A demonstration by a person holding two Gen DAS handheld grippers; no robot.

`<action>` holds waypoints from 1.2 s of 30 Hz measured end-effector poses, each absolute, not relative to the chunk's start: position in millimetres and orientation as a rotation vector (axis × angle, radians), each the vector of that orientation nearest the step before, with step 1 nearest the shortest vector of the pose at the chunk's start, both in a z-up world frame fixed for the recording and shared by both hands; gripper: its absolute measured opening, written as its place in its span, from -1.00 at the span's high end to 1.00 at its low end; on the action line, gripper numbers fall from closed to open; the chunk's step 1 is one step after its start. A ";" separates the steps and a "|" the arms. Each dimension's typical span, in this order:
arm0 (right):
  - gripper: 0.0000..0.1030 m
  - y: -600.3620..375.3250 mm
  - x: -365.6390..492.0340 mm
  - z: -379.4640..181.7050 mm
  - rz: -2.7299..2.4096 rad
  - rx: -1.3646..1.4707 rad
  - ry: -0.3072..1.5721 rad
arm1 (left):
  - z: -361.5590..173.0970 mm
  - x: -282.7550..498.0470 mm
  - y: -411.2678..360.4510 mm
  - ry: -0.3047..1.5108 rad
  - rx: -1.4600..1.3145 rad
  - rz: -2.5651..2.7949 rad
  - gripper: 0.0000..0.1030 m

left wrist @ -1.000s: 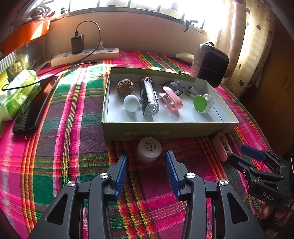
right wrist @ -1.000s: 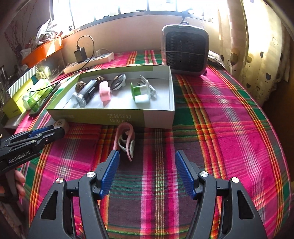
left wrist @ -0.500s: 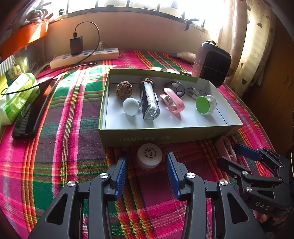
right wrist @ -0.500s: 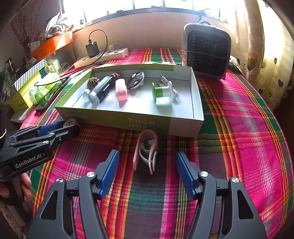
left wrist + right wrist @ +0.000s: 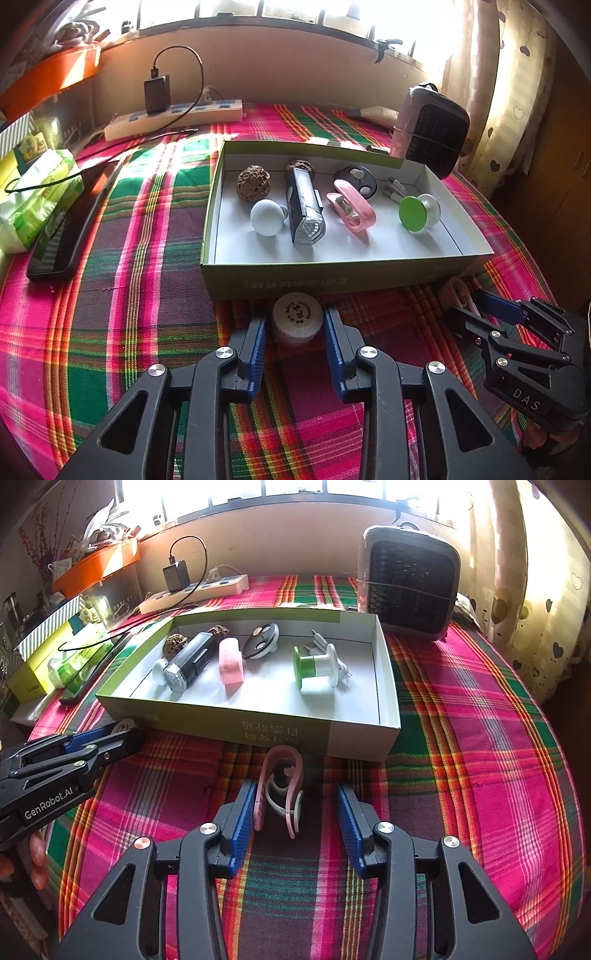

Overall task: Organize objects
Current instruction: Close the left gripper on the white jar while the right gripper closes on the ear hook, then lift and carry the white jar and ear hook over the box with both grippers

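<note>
A small white round jar [image 5: 296, 322] stands on the plaid cloth just in front of the green-and-white box [image 5: 369, 282]. My left gripper [image 5: 293, 325] is open with its blue pads on either side of the jar. A pink-and-white clip [image 5: 280, 790] lies in front of the box [image 5: 288, 734] in the right wrist view. My right gripper [image 5: 295, 805] is open around the clip, its left pad close against it. The box holds a walnut-like ball [image 5: 253, 182], a white knob [image 5: 266, 218], a black bike light [image 5: 304, 206], a pink clip [image 5: 352, 208], a black disc [image 5: 355, 177] and a green spool [image 5: 417, 214].
A black fan heater [image 5: 410, 583] stands behind the box at the right. A power strip [image 5: 173, 118] with a charger lies at the back. A dark curved bar [image 5: 70, 229] and tissue pack [image 5: 33, 199] lie at the left. The table edge falls away at right.
Both grippers have moved forward toward the box. The jar now sits between the left pads and the pink-and-white clip between the right pads.
</note>
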State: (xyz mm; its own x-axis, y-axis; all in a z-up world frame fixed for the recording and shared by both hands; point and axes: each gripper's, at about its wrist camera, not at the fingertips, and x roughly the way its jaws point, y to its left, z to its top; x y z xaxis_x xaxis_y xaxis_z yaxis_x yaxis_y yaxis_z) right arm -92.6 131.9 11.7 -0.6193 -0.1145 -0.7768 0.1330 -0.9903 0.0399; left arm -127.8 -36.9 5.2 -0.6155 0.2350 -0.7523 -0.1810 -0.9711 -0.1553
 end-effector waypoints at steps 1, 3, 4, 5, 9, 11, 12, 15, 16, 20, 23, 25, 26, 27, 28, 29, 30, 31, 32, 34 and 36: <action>0.29 131.9 -92.5 11.8 -2.710 1.296 0.032 | 5.2 -127.7 -37.0 -0.097 -1.239 2.630 0.47; 0.39 131.7 -92.3 12.0 -2.711 1.296 0.034 | 5.3 -127.6 -36.3 -0.097 -1.238 2.627 0.48; 0.45 131.9 -92.1 12.0 -2.710 1.295 0.033 | 5.4 -127.6 -35.3 -0.093 -1.237 2.626 0.48; 0.51 132.1 -92.1 12.1 -2.709 1.294 0.033 | 5.4 -127.4 -34.5 -0.089 -1.236 2.626 0.48; 0.52 132.3 -92.1 12.5 -2.704 1.290 0.030 | 5.5 -125.5 -31.7 -0.082 -1.230 2.618 0.48; 0.52 132.3 -91.9 12.4 -2.702 1.288 0.027 | 5.7 -124.9 -30.7 -0.078 -1.228 2.617 0.48; 0.52 132.4 -91.9 12.3 -2.701 1.287 0.025 | 5.8 -124.6 -30.3 -0.076 -1.228 2.618 0.48; 0.53 132.2 -91.1 12.5 -2.699 1.285 0.023 | 6.8 -123.6 -30.0 -0.077 -1.224 2.618 0.48; 0.53 132.2 -90.9 12.6 -2.697 1.284 0.021 | 7.3 -123.2 -29.8 -0.075 -1.223 2.620 0.48; 0.53 132.2 -90.1 12.6 -2.694 1.280 0.017 | 10.0 -120.6 -28.8 -0.069 -1.213 2.621 0.48; 0.53 131.7 -89.5 13.2 -2.691 1.275 0.014 | 11.9 -119.0 -27.0 -0.062 -1.206 2.619 0.48; 0.53 131.5 -89.0 13.9 -2.689 1.272 0.012 | 12.5 -118.1 -25.9 -0.056 -1.204 2.620 0.48; 0.53 131.8 -88.8 14.5 -2.689 1.269 0.010 | 12.8 -117.7 -25.4 -0.054 -1.204 2.621 0.48; 0.53 131.8 -88.4 15.0 -2.689 1.266 0.009 | 13.0 -117.3 -24.7 -0.049 -1.206 2.621 0.48; 0.53 131.9 -88.2 15.4 -2.689 1.263 0.007 | 13.2 -117.0 -24.3 -0.045 -1.204 2.622 0.48; 0.53 131.8 -87.8 15.7 -2.688 1.261 0.005 | 13.4 -116.7 -24.0 -0.044 -1.204 2.622 0.48; 0.53 131.8 -87.5 16.2 -2.687 1.258 0.002 | 13.7 -116.2 -23.6 -0.041 -1.203 2.623 0.48; 0.53 131.6 -87.1 16.7 -2.684 1.255 -0.001 | 13.9 -115.6 -23.0 -0.037 -1.202 2.623 0.48; 0.53 131.1 -86.9 17.2 -2.682 1.251 -0.001 | 14.1 -114.9 -22.3 -0.035 -1.203 2.623 0.48; 0.53 130.4 -86.1 18.0 -2.680 1.245 -0.003 | 14.8 -113.8 -20.9 -0.029 -1.202 2.623 0.48; 0.53 130.0 -85.3 19.0 -2.678 1.239 -0.007 | 15.5 -113.0 -19.8 -0.021 -1.205 2.626 0.48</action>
